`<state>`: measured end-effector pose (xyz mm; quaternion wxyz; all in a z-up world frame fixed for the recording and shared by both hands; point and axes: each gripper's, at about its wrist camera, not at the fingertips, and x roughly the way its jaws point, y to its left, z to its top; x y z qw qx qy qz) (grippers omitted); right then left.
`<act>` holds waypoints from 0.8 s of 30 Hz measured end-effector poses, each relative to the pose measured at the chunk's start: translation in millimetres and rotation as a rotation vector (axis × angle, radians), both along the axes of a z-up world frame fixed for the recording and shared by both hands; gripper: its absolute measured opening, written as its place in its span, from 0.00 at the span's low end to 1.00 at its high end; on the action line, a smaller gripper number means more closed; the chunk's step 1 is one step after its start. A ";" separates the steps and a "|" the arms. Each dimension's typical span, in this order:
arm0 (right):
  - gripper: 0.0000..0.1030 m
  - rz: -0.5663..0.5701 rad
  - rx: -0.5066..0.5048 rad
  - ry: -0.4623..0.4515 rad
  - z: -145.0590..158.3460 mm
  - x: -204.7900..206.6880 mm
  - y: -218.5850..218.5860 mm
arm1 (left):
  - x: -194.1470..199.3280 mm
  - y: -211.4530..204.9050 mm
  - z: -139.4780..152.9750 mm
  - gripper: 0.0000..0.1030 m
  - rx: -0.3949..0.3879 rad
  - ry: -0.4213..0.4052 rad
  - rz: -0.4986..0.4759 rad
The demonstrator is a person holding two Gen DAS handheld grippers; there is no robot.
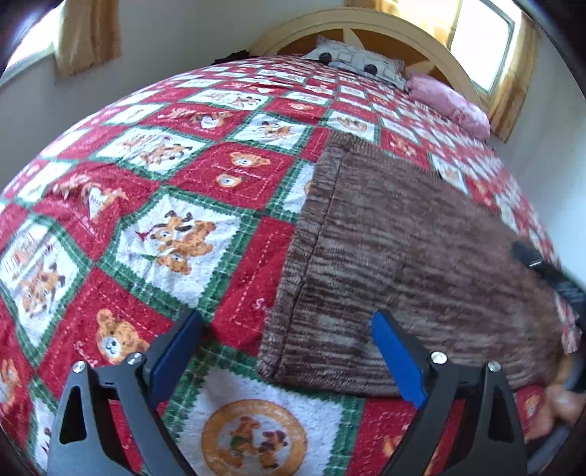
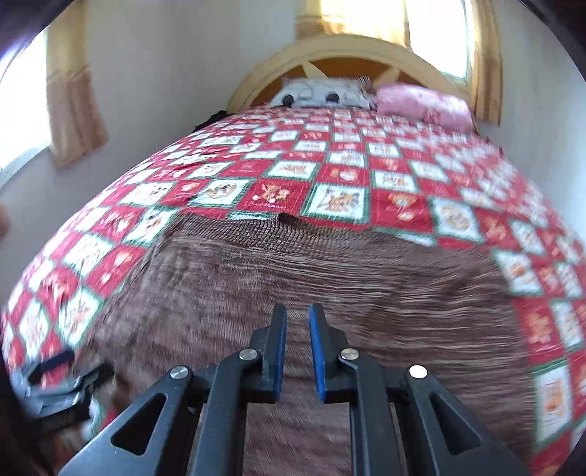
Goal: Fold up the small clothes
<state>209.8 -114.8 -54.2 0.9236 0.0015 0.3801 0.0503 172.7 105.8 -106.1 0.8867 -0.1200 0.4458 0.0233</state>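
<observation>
A brown striped knit garment (image 1: 403,256) lies flat on the bed's red, green and white teddy-bear quilt (image 1: 164,205). My left gripper (image 1: 287,322) is open and empty, its blue-padded fingers straddling the garment's near left corner just above it. In the right wrist view the same garment (image 2: 329,271) fills the middle. My right gripper (image 2: 297,313) hovers over it with its jaws nearly closed, a narrow gap between the pads and nothing held. The right gripper also shows at the right edge of the left wrist view (image 1: 549,274), and the left gripper at the lower left of the right wrist view (image 2: 55,380).
A grey patterned pillow (image 1: 359,62) and a pink pillow (image 1: 450,99) lie against the curved wooden headboard (image 1: 366,25). Curtained windows (image 2: 436,33) are behind and to the left. White walls flank the bed on both sides.
</observation>
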 end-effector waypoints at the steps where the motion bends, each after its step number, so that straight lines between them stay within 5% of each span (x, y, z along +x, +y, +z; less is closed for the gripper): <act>1: 0.13 -0.015 -0.013 0.026 -12.5 8.7 2.7 | 0.6 -0.1 0.1 0.92 -0.010 -0.001 0.000; 5: 0.12 -0.035 -0.080 0.038 -36.9 12.4 13.0 | 2.3 -6.5 -0.7 0.81 0.020 -0.015 0.000; 9: 0.12 -0.036 -0.134 0.024 -35.1 8.2 20.9 | 6.9 -11.1 1.4 0.41 -0.014 -0.031 -0.015; 12: 0.12 -0.038 -0.119 0.023 -33.5 6.2 18.8 | 9.8 -12.9 1.5 0.31 -0.026 -0.032 -0.004; 15: 0.12 -0.036 -0.115 0.021 -33.9 6.3 16.8 | 6.2 -7.1 4.7 0.09 -0.080 -0.054 0.012; 24: 0.13 -0.027 -0.080 0.060 -34.4 17.9 12.8 | -6.9 -9.0 24.8 0.09 -0.171 -0.170 -0.021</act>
